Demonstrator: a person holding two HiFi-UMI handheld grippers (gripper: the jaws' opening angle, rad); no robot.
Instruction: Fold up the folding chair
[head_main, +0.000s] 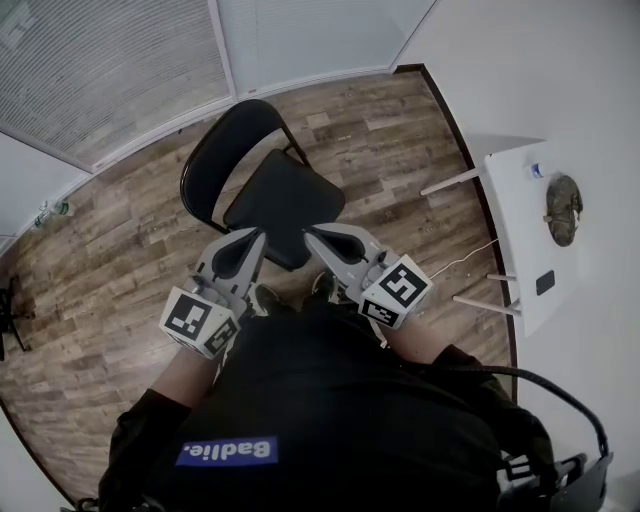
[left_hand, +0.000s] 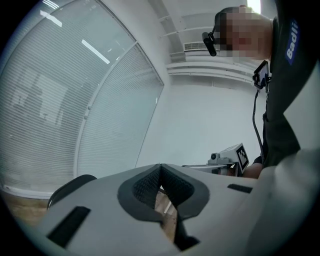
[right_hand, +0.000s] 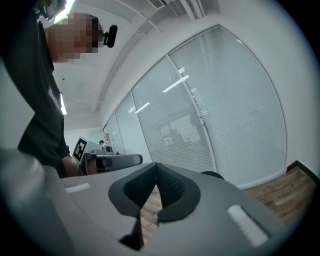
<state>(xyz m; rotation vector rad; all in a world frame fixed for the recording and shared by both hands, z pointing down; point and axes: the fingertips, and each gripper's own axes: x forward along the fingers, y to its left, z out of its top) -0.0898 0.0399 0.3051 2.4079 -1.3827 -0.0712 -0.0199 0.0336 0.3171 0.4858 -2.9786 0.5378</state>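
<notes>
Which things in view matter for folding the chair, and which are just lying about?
Job:
chair, unfolded
left gripper, shut, empty
right gripper, shut, empty

Lying about:
table
brown lump on it
black slab on it
cable by the table

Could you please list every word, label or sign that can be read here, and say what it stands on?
"Badlie." on the blue patch on the person's black shirt.
Cubes on the left gripper and right gripper: square patterns only, no words.
Things on the white table: too small to read.
</notes>
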